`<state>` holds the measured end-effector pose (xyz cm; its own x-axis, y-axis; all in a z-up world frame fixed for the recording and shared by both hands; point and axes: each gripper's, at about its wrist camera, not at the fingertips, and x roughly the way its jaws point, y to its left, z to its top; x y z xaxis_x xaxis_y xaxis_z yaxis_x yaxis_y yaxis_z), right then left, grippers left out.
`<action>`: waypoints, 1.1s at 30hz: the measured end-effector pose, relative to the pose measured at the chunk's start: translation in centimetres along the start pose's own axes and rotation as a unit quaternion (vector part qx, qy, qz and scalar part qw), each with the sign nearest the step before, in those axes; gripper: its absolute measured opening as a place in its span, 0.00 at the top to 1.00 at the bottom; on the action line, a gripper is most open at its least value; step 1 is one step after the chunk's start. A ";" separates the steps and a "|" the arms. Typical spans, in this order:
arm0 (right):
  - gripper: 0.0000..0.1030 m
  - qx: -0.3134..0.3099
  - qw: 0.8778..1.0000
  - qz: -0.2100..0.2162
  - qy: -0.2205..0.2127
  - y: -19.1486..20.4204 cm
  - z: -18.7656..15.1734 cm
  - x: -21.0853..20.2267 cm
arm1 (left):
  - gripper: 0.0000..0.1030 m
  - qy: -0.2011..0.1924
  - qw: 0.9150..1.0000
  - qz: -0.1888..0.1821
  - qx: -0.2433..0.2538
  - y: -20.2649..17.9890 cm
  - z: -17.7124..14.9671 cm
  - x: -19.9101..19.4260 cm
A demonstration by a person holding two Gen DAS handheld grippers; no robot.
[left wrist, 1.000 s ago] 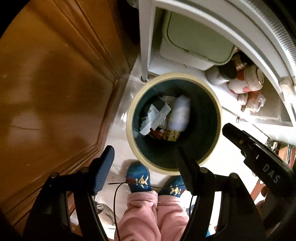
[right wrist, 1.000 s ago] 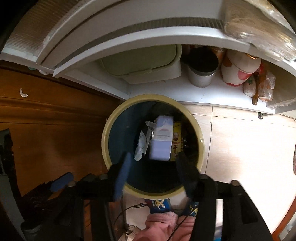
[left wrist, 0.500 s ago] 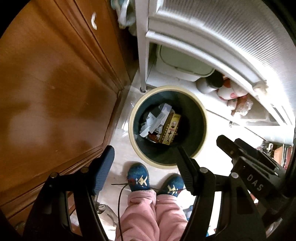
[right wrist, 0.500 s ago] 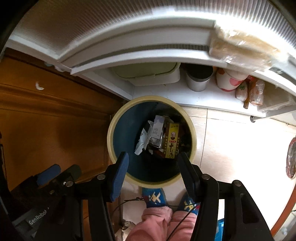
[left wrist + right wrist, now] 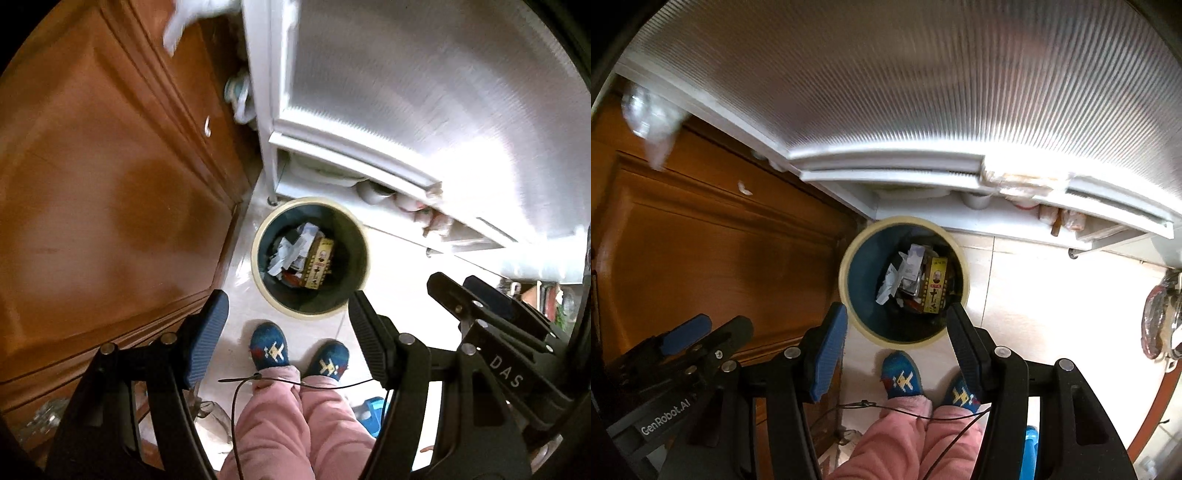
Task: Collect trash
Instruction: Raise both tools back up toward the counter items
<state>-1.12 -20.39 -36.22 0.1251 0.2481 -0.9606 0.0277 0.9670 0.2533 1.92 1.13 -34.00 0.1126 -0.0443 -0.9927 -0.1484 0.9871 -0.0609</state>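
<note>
A round bin with a cream rim (image 5: pixel 364 243) (image 5: pixel 846 291) stands on the pale floor far below both grippers. Inside lie crumpled white paper (image 5: pixel 286 253) (image 5: pixel 888 286), a yellow box (image 5: pixel 319 264) (image 5: pixel 934 288) and other scraps. My left gripper (image 5: pixel 286 299) points straight down, high above the bin's near rim, open with nothing between its fingers. My right gripper (image 5: pixel 895 314) also hangs high over the bin, open and empty. Each gripper shows at the edge of the other's view.
A wooden cabinet (image 5: pixel 92 192) (image 5: pixel 701 251) fills the left side. A white ribbed table (image 5: pixel 424 92) (image 5: pixel 905 81) overhangs a lower shelf with jars (image 5: pixel 1049 214). A person's pink trouser legs (image 5: pixel 295 417) and blue slippers (image 5: pixel 267 345) stand just before the bin.
Both grippers have risen well above the bin, which now looks much smaller. A white packet seen falling into the bin a second ago now lies out of sight among the trash.
</note>
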 end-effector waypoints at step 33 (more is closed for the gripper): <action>0.40 -0.074 0.981 0.021 -0.180 9.2 3.0 -38.9 | 0.37 -0.184 0.975 -0.071 0.102 -1.5 4.5 -35.0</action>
<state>-2.75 -21.32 3.81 0.4663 0.2773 -0.8401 -0.1258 0.9607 0.2473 2.58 1.92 1.34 0.4678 -0.1614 -0.8690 0.0886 0.9868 -0.1356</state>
